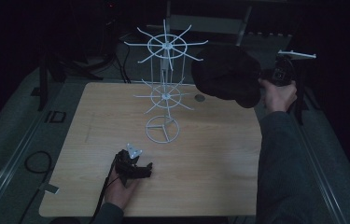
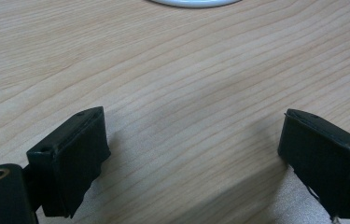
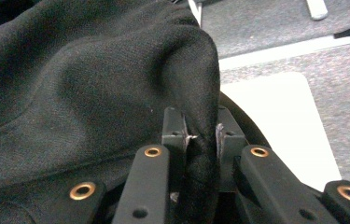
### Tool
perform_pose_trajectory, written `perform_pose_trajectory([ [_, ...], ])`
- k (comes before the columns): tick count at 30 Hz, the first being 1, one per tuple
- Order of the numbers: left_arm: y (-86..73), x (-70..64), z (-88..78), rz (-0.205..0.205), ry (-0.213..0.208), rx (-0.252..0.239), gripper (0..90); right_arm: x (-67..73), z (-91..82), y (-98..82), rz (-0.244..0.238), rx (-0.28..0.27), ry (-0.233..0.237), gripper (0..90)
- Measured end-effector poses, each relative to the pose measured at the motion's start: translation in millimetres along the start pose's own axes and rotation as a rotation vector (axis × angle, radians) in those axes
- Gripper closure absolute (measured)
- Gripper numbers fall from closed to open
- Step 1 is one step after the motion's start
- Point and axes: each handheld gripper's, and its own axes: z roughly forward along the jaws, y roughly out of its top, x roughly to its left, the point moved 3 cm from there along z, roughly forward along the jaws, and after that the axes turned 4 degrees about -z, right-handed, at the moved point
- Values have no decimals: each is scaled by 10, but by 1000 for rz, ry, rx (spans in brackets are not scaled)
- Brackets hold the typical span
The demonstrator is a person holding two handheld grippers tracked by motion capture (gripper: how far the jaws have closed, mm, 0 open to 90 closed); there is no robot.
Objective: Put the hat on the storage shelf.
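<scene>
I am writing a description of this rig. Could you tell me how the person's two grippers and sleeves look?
Both are black handheld tools. The left gripper carries a grey three-cornered plate on top, and a dark cable trails from it. Its jaws end in blocky black pads. The right gripper has black linkage arms with brass-coloured rivets, and a pale plate on top in the high view. The sleeves are dark grey.

No lettering, label, brand, number or sign can be read anywhere, neither on the black cap (image 1: 228,74), nor on the white wire rack (image 1: 165,88), nor on the wooden desk (image 1: 210,163), nor on either tool.
</scene>
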Motion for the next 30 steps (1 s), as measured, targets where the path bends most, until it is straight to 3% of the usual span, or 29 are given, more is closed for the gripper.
perform_pose_trajectory([
  [20,1,-3,2,-1,-1,-1,87,-78,-72,30,119,-45,129,789],
  [30,2,-4,2,-1,-1,0,87,-83,-107,41,134,-59,142,789],
])
